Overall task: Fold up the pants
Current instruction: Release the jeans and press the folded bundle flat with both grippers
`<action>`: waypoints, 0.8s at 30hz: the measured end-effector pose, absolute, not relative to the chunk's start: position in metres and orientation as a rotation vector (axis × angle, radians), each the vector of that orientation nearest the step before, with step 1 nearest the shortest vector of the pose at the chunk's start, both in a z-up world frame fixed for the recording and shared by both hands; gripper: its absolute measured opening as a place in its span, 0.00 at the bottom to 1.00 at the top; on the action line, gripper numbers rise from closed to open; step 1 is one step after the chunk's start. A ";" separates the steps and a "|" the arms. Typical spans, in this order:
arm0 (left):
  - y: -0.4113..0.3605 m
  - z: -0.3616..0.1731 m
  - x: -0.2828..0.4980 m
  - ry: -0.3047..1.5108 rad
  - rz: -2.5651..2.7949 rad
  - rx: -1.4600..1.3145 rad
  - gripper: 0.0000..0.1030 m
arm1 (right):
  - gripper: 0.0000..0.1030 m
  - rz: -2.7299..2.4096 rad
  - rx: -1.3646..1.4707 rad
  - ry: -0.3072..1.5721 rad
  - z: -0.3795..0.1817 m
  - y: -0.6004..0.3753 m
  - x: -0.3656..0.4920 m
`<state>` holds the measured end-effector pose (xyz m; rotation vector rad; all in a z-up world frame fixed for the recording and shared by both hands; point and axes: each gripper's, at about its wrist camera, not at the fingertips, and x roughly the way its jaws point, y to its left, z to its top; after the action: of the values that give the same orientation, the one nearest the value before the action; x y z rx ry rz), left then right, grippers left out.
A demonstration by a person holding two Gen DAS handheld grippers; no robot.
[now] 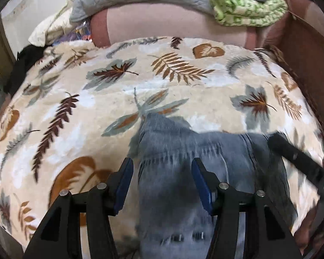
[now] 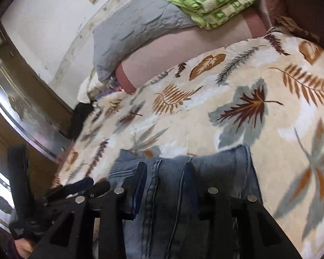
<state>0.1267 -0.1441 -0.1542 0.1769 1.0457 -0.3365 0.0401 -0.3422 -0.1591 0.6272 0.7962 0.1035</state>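
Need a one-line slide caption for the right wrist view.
Right tongs astride folded jeans on a leaf-print blanket.

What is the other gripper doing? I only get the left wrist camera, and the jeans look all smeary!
Observer: The right gripper seems to have the jeans pinched between its fingers, with the leaf blanket beyond.
Child: Which bit is it holding?
Observer: A part with a dark stitched seam running down between the fingers.
Child: Can you see an edge?
Observer: Yes, a pale frayed edge runs along the top, just past the fingertips.
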 end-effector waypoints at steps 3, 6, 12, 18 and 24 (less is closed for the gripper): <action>-0.153 -0.183 0.146 1.136 -0.301 0.196 0.56 | 0.41 0.085 0.618 0.885 -0.184 -0.343 0.059; -0.154 -0.208 0.155 1.186 -0.280 0.202 0.69 | 0.40 0.099 0.618 0.884 -0.189 -0.344 0.061; -0.131 -0.195 0.146 1.182 -0.295 0.140 0.77 | 0.53 0.147 0.707 0.827 -0.174 -0.360 0.036; -0.088 -0.167 0.110 1.090 -0.314 0.131 0.77 | 0.70 0.082 0.811 0.744 -0.163 -0.398 -0.013; -0.047 -0.172 0.083 1.159 -0.393 0.038 0.77 | 0.74 0.079 0.931 0.820 -0.183 -0.423 -0.042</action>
<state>0.0826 -0.0472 -0.1715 0.0377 1.1594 -0.3929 -0.0418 -0.4226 -0.1829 0.9305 0.8199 0.0794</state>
